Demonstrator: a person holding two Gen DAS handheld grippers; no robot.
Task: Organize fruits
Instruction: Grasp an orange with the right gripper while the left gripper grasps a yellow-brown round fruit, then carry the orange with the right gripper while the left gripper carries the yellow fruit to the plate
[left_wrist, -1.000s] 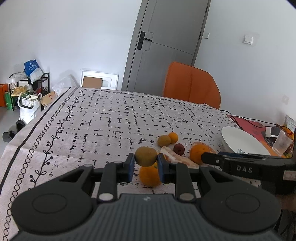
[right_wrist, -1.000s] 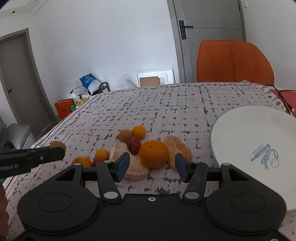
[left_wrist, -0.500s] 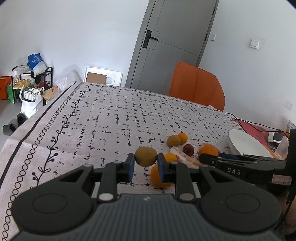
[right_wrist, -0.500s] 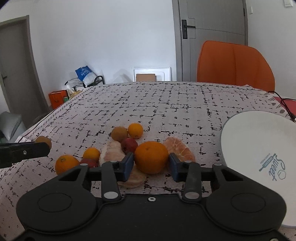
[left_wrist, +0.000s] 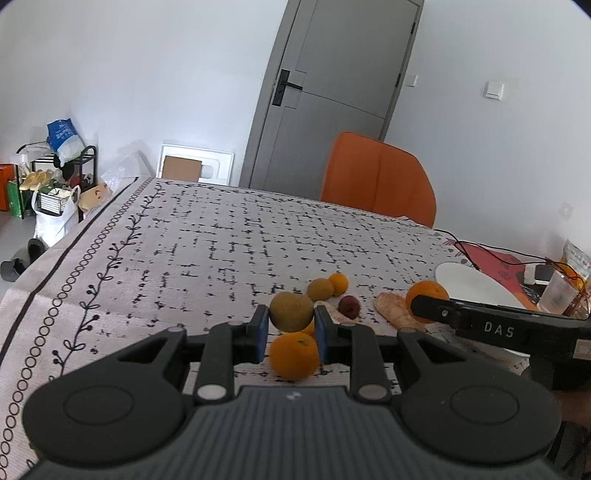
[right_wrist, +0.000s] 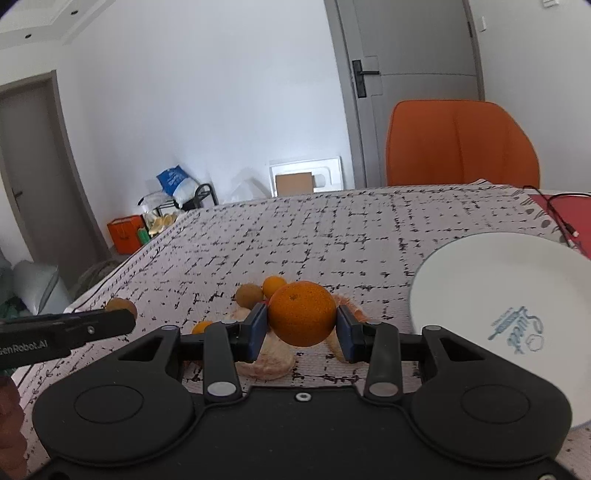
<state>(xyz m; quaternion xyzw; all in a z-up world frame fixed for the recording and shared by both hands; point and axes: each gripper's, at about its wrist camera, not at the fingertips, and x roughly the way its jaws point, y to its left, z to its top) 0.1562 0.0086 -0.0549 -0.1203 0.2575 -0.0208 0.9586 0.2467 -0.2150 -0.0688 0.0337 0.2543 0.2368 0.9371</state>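
Note:
My left gripper (left_wrist: 290, 325) is shut on a brown-green kiwi (left_wrist: 291, 311) and holds it above the table. Below it lies an orange (left_wrist: 294, 355). My right gripper (right_wrist: 301, 330) is shut on a large orange (right_wrist: 302, 313), lifted above the table; it also shows in the left wrist view (left_wrist: 426, 293). On the cloth lie another kiwi (left_wrist: 320, 289), a small orange (left_wrist: 338, 284), a dark red fruit (left_wrist: 349, 305) and peeled citrus pieces (right_wrist: 267, 363). A white plate (right_wrist: 509, 295) lies to the right.
The table has a patterned cloth (left_wrist: 207, 251). An orange chair (left_wrist: 376, 184) stands at the far side. Cables, a plastic cup (left_wrist: 556, 293) and a red mat (left_wrist: 491, 254) lie beyond the plate. Bags and a rack (left_wrist: 55, 177) stand on the floor left.
My right gripper closed on the large orange and lifted it off the table. My left gripper kept the kiwi and rose a little.

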